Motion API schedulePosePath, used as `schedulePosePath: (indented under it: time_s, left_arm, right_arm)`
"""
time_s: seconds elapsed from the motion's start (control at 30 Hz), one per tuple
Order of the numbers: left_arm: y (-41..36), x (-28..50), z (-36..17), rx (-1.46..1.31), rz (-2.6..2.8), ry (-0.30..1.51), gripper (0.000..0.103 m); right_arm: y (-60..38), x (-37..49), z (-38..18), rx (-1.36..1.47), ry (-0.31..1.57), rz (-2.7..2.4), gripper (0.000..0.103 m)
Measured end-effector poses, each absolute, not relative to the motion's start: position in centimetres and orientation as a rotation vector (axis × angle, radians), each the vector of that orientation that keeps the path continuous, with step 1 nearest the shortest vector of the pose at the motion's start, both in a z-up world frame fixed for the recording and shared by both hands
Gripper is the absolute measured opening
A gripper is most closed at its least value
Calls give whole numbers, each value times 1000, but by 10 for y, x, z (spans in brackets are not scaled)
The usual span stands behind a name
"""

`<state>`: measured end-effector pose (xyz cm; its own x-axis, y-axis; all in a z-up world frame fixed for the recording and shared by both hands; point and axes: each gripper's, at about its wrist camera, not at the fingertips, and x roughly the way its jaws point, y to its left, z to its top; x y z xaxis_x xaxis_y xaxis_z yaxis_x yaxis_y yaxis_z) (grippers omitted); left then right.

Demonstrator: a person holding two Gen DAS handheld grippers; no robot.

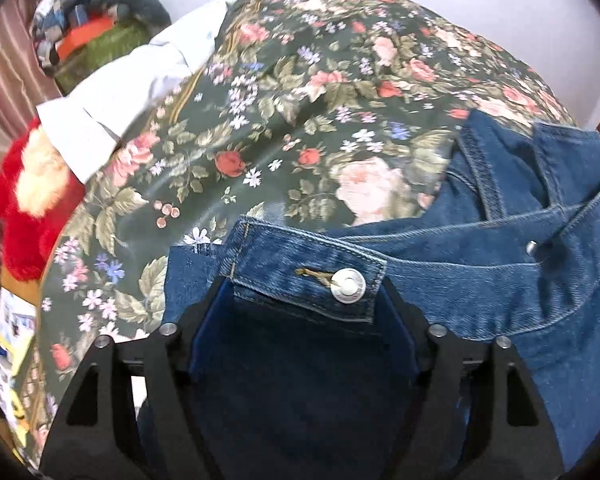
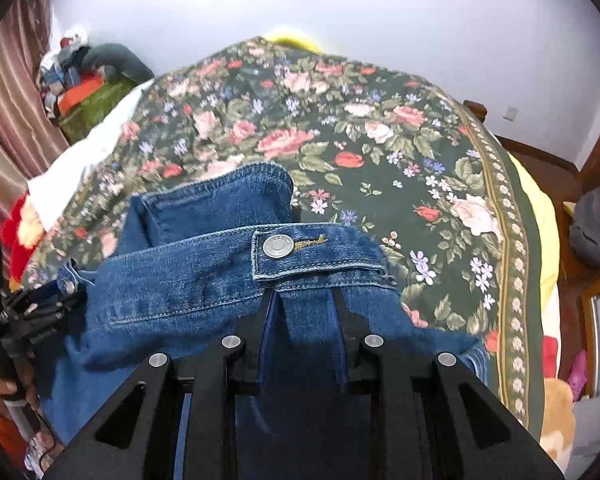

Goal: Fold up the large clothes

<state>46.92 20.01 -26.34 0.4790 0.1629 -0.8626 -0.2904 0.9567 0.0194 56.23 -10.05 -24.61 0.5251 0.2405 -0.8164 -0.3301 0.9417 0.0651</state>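
A blue denim garment (image 1: pixel 480 272) with metal snap buttons hangs between both grippers above a dark green floral bedspread (image 1: pixel 284 112). My left gripper (image 1: pixel 304 304) has its jaws around the hem band near a snap-buttoned tab (image 1: pixel 348 285), with denim filling the gap. My right gripper (image 2: pixel 302 300) is shut on the other end of the band, just below its snap tab (image 2: pixel 278 247). The denim (image 2: pixel 188 280) sags between them, and a folded part (image 2: pixel 220 200) rises behind. The left gripper also shows in the right wrist view (image 2: pixel 40 312) at the left edge.
The bedspread (image 2: pixel 380 152) covers a bed. A white cloth (image 1: pixel 132 92) and red plush toy (image 1: pixel 24 208) lie at its left side. A clothes pile (image 2: pixel 88 80) sits by the curtain. A grey bag (image 2: pixel 592 224) rests on a wooden bench at right.
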Motion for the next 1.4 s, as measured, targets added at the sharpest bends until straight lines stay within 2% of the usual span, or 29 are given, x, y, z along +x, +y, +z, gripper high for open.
schedulePosePath:
  time_s: [0.2, 0.4, 0.63, 0.9, 1.1, 1.4]
  left_arm:
    - [196, 458, -251, -17, 359, 957, 78]
    - [219, 433, -214, -23, 411, 886, 78]
    - [215, 403, -194, -139, 299, 919, 77]
    - [166, 377, -219, -202, 127, 1001, 78]
    - [124, 366, -255, 46, 156, 1017, 81]
    - [125, 340, -258, 109, 136, 987, 82]
  right_arm:
    - [-103, 534, -223, -220, 849, 287, 20]
    - [-121, 502, -201, -106, 924, 421, 20]
    - [-106, 450, -212, -196, 990, 496, 20]
    - [-79, 424, -254, -392, 1033, 486, 21]
    - [-77, 415, -258, -437, 998, 466, 22]
    - [-86, 407, -251, -426, 1002, 433, 22]
